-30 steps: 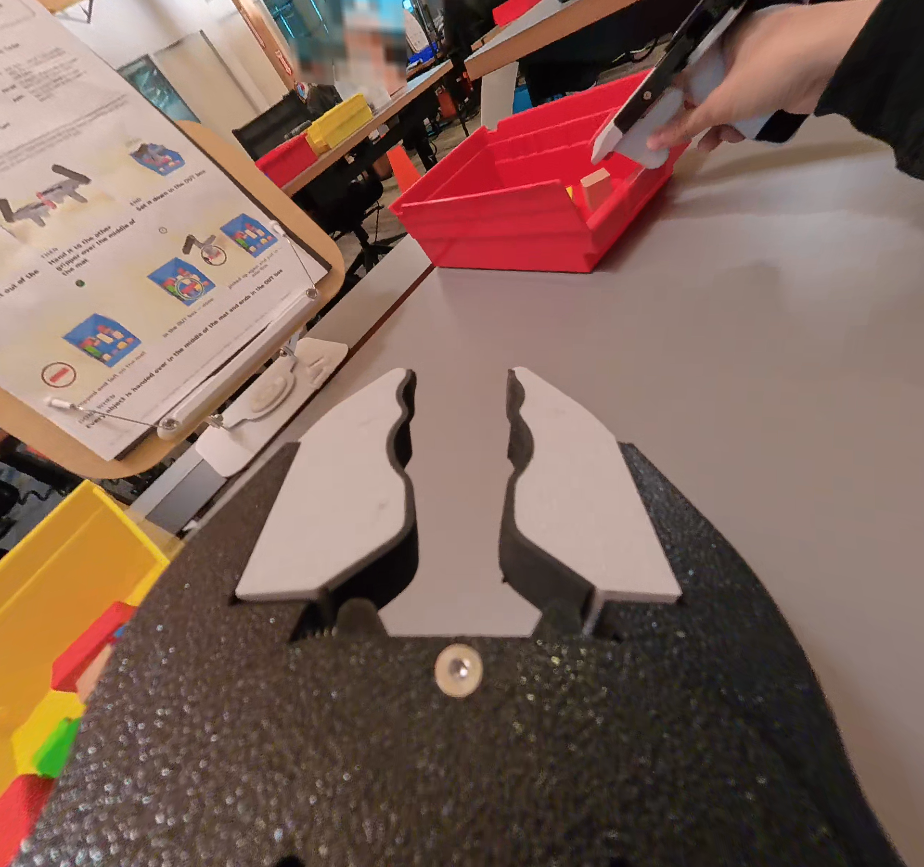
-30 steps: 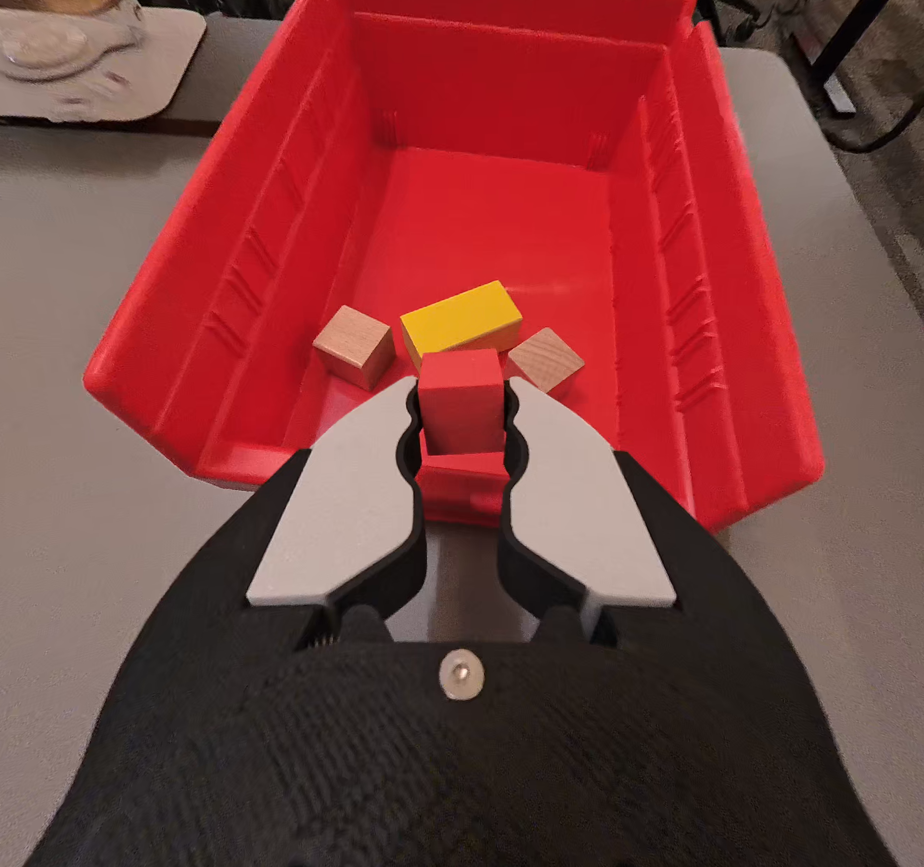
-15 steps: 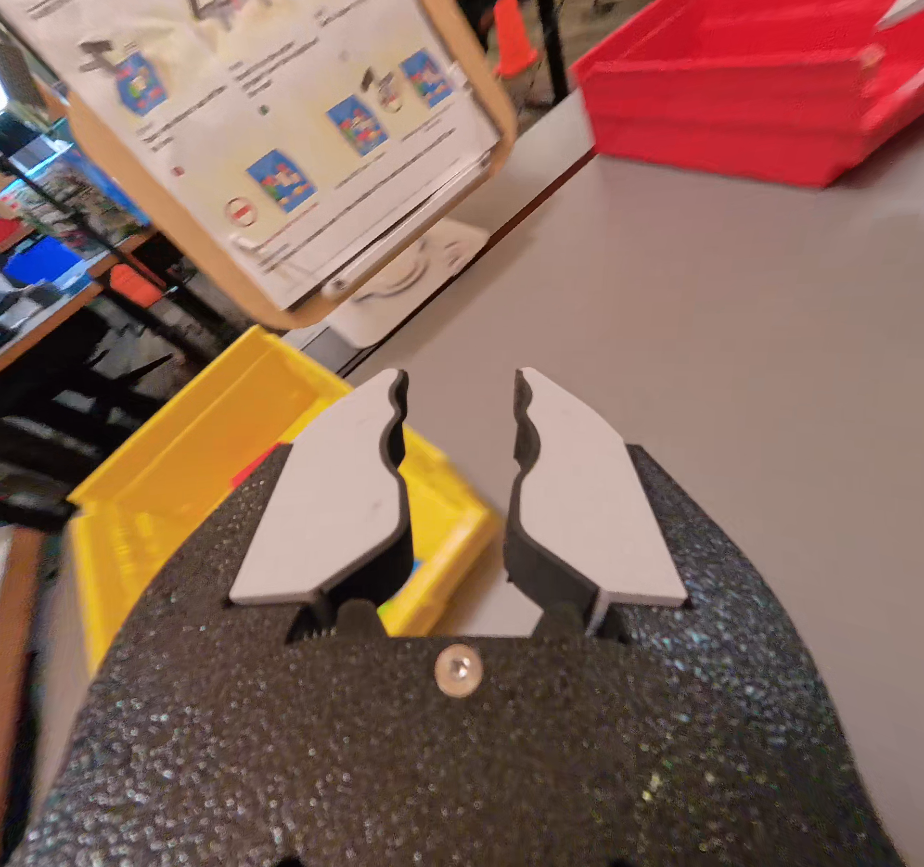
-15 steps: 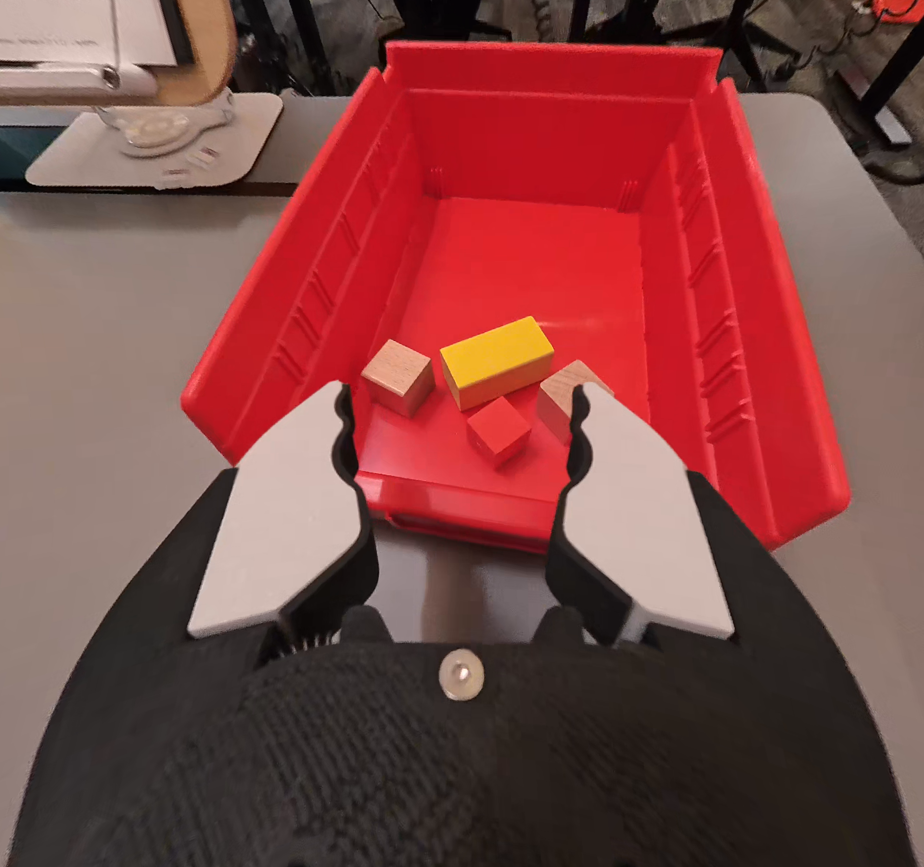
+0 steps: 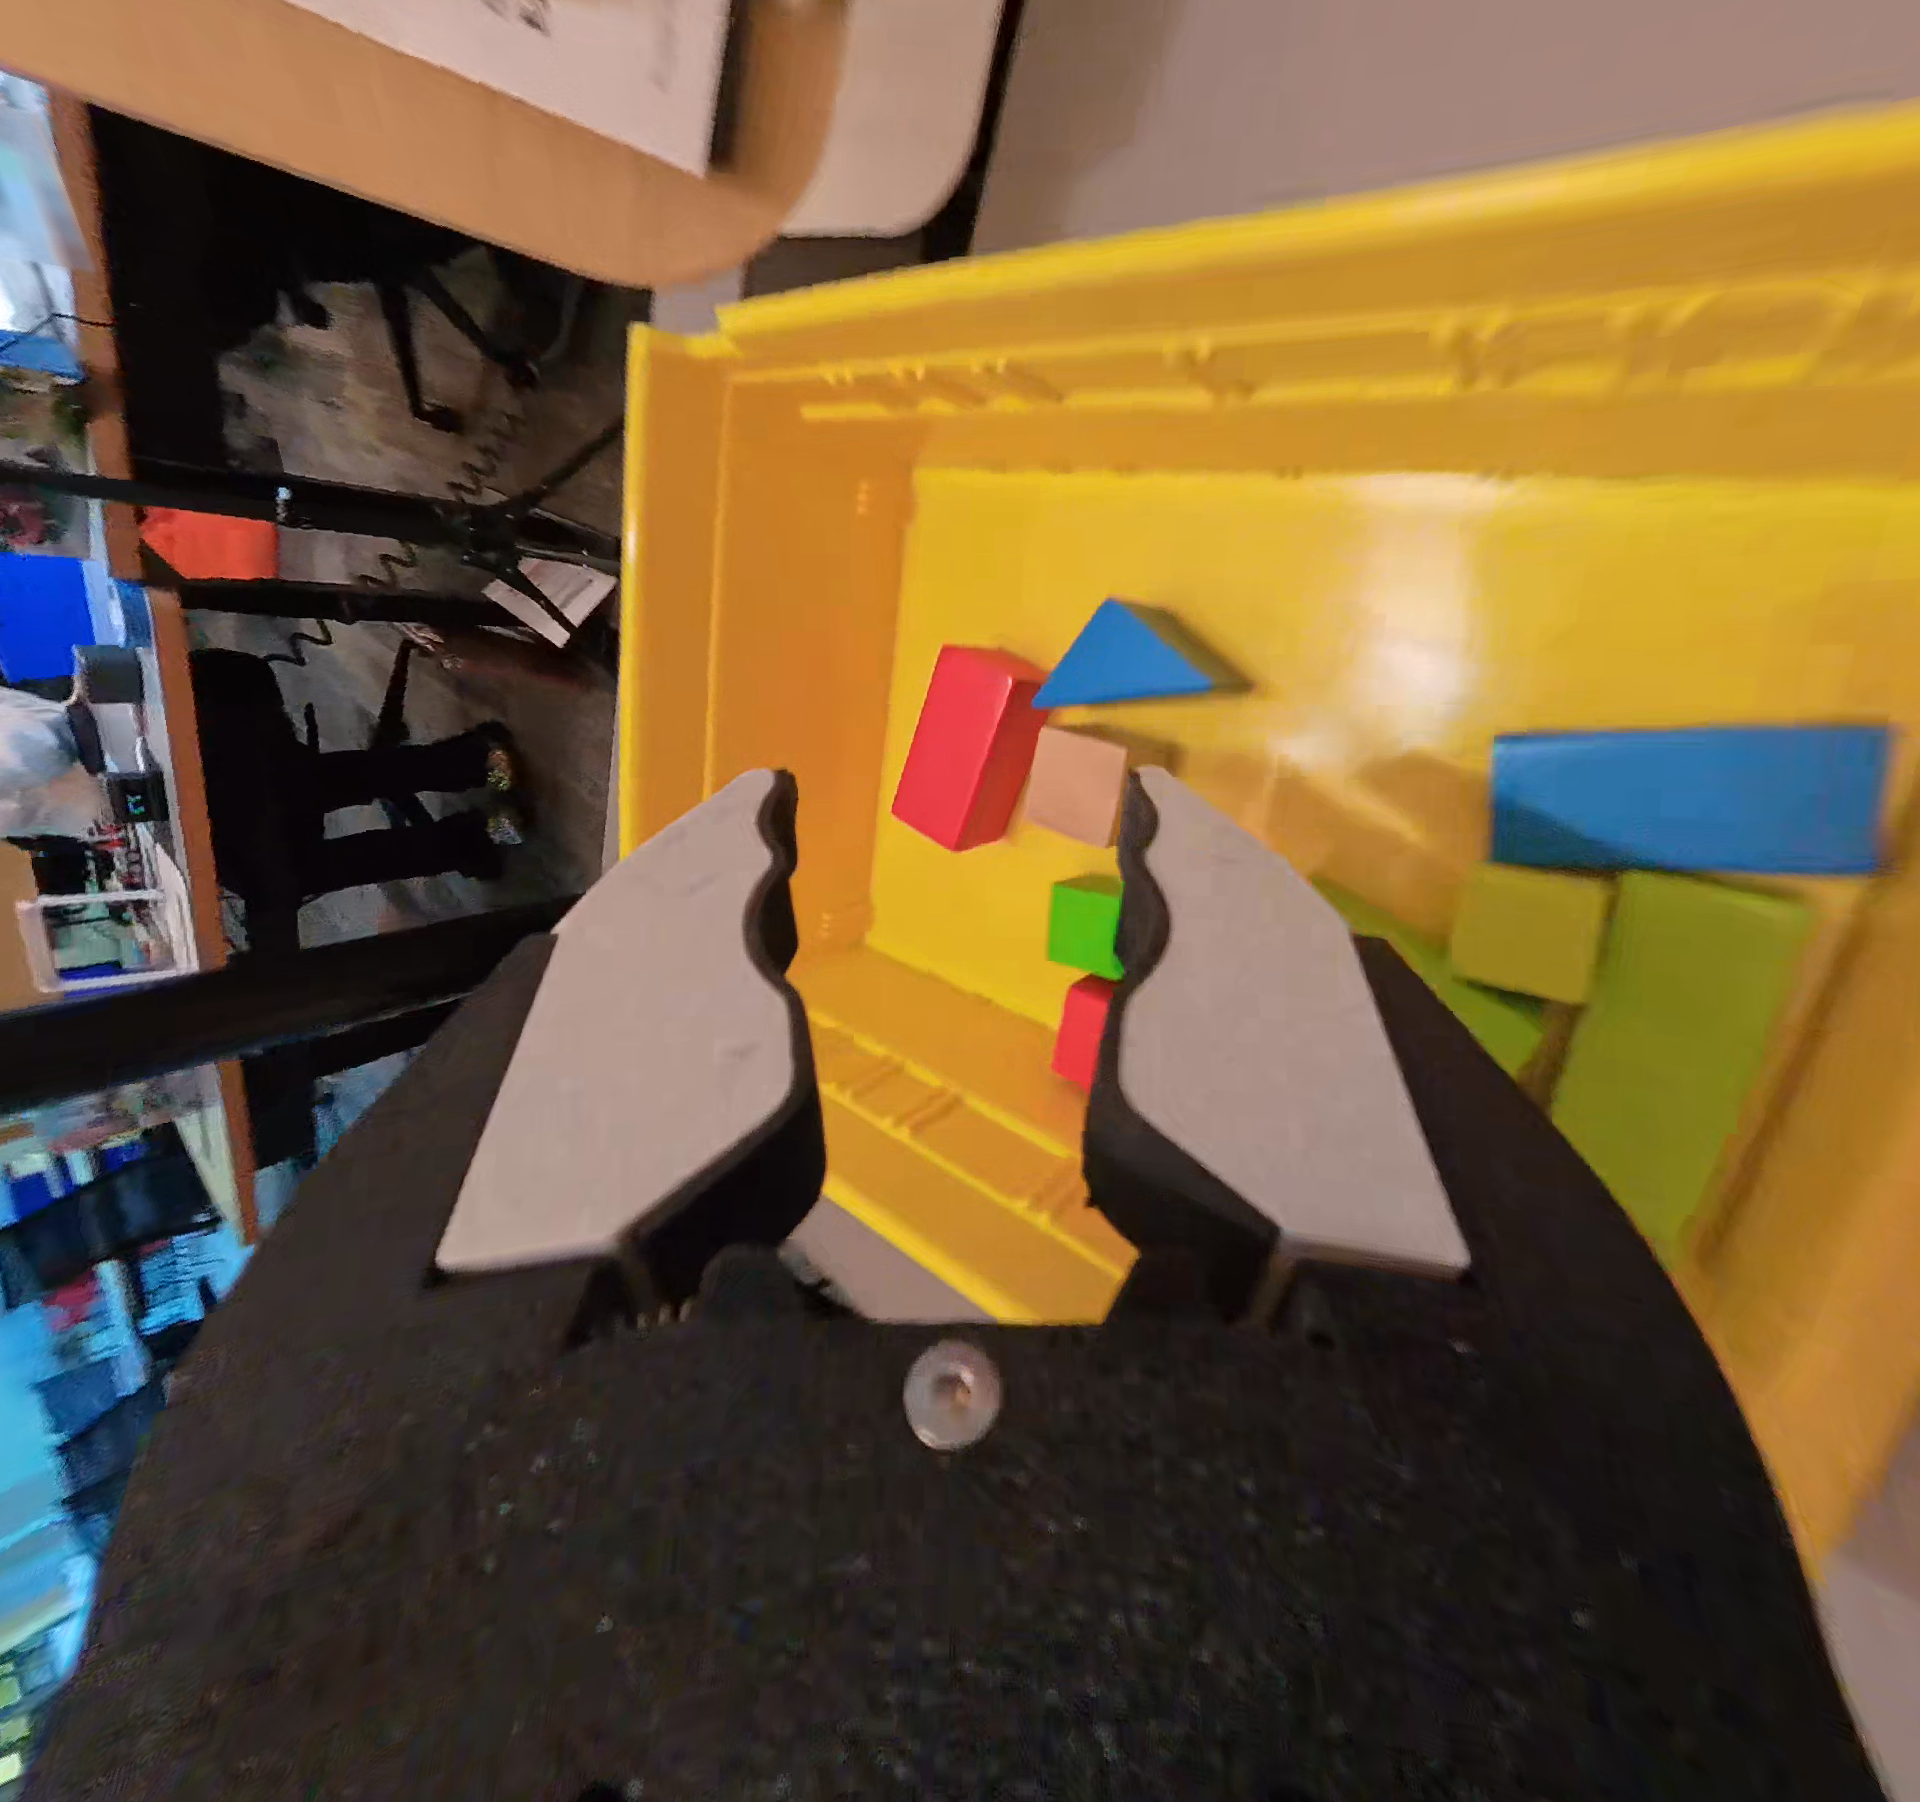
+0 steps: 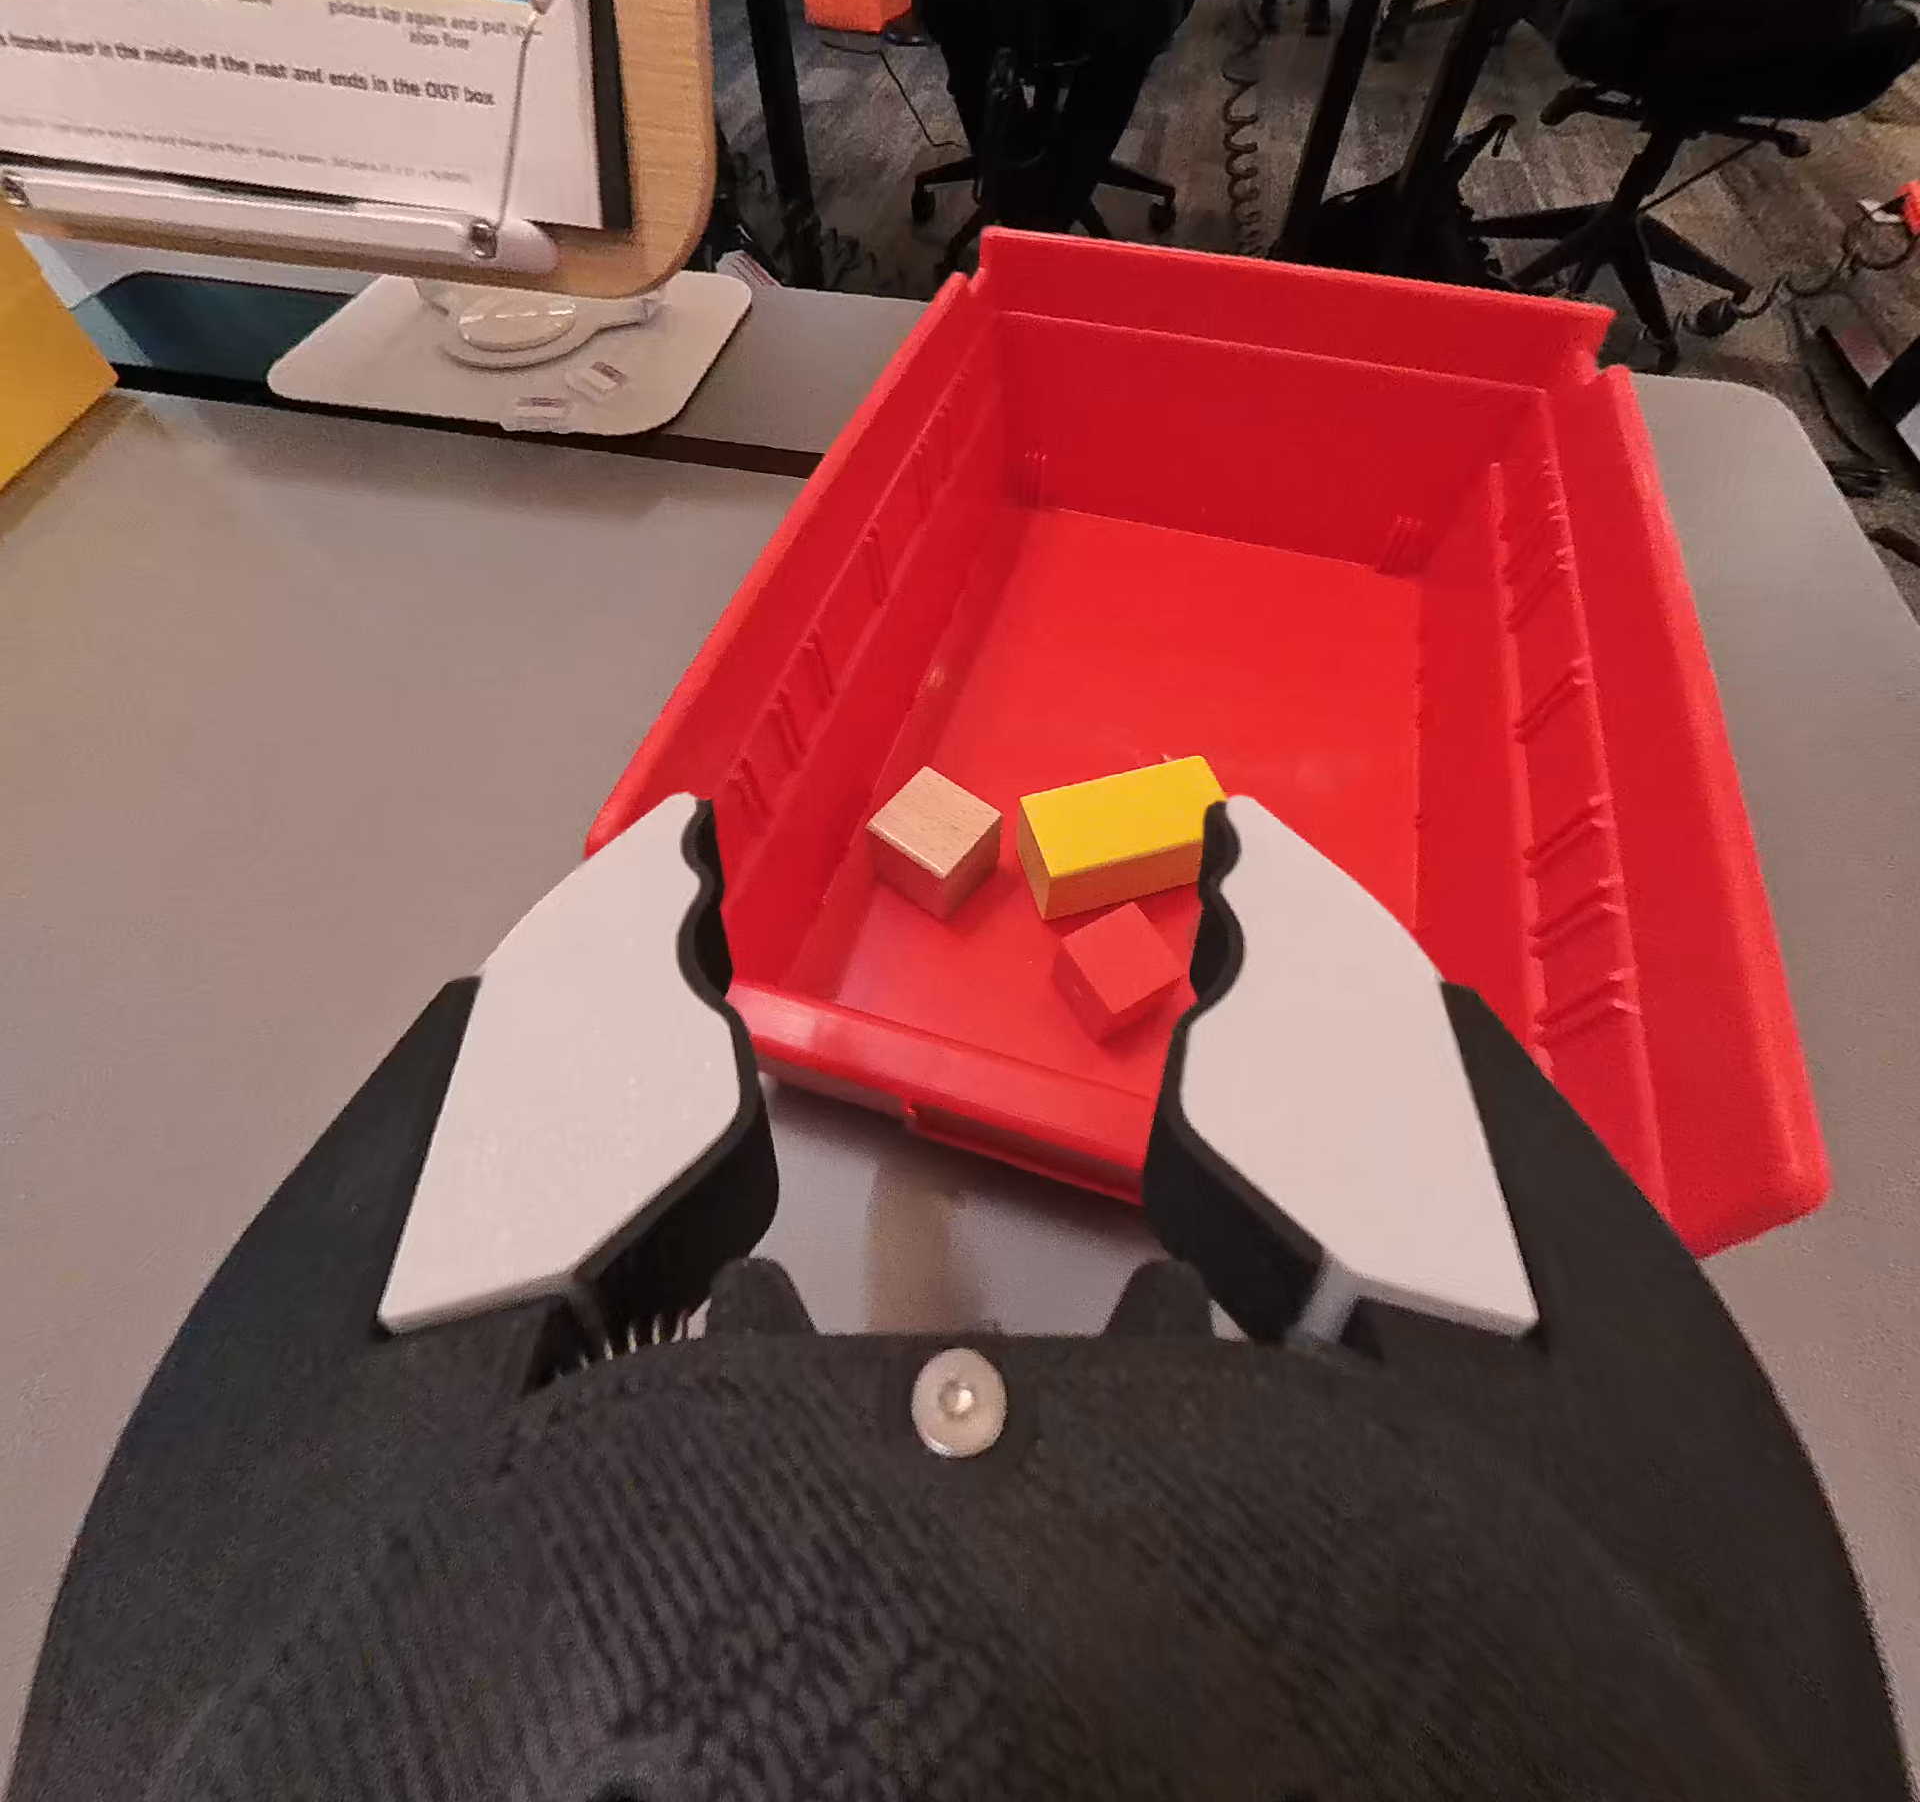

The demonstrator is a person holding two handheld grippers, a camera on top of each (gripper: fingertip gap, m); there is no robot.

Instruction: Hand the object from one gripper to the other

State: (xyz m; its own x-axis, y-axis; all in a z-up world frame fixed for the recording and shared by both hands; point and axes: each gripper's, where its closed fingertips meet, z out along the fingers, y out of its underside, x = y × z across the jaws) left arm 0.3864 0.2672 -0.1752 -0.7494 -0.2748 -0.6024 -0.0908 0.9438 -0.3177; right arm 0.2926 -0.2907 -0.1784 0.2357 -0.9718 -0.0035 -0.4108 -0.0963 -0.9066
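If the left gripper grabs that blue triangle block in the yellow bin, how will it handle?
The blue triangle block looks rigid, probably painted wood. Its sloped sides may let pads slip; the flat faces look safer. Lying flat in the yellow bin, it seems unlikely to roll.

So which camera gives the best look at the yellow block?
The right wrist view: the yellow block lies sharp inside the red bin, beside a plain wooden cube. The left wrist view shows only the yellow bin, not that block.
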